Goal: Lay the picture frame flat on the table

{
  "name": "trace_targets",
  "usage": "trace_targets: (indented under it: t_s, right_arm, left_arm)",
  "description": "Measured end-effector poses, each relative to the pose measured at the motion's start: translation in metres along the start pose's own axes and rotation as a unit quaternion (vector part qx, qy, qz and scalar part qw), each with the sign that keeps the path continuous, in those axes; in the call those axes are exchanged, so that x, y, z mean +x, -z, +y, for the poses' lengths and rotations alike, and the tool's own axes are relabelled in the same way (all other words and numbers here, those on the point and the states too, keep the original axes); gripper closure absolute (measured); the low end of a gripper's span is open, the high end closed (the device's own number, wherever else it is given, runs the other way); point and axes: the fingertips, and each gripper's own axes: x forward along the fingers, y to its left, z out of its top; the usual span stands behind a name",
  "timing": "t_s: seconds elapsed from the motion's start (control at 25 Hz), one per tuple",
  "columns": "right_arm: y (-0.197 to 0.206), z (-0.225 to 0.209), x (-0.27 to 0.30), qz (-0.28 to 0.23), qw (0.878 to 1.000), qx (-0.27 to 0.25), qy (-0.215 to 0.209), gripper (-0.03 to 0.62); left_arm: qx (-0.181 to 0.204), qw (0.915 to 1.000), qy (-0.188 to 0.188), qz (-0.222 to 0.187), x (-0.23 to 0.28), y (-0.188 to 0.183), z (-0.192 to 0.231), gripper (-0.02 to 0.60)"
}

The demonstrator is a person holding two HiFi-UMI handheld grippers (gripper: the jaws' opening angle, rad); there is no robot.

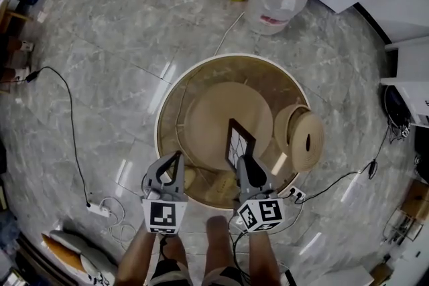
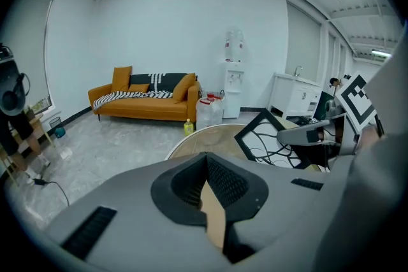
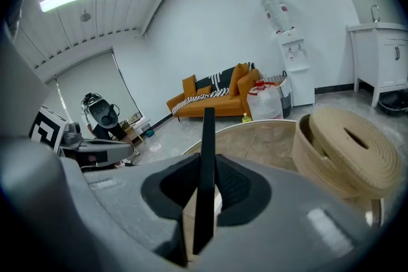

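Nearest, we find the left gripper (image 1: 175, 159) pressed together on nothing, held aside as a spare. The right gripper (image 1: 242, 161) pinches the black picture frame (image 1: 238, 143) by its near edge. This keeps it upright over the round glass table (image 1: 167, 104), in our judgement ready for tilting down. Beyond, a woven basket (image 1: 301, 137) occupies the right rim.

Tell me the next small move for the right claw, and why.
Probably tilt the right claw so the picture frame leans down toward the table. That claw pinches the frame's edge and the frame stands upright; bare tabletop lies beside the woven basket.
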Motion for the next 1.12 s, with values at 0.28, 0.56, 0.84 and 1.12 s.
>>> trace_targets:
  t_s: [0.28,0.56,0.84,1.12]
  right_arm:
    - [0.026,-0.017,0.019,0.015,1.000,0.013,-0.004,0.526]
    - [0.045,-0.029,0.029,0.030,0.999,0.029,-0.007,0.526]
    - [0.055,-0.037,0.033,0.038,0.998,0.048,-0.008,0.526]
    - [0.065,-0.044,0.038,0.052,0.998,0.045,-0.005,0.525]
  left_arm:
    - [-0.002,1.0000,0.003,0.005,0.030,0.019,-0.006,0.566]
    - [-0.014,0.9998,0.006,0.016,0.044,0.032,-0.016,0.566]
    - [-0.046,0.9986,-0.002,0.027,0.052,0.037,-0.023,0.565]
    - [-0.001,0.9996,0.014,0.023,0.062,0.041,-0.028,0.566]
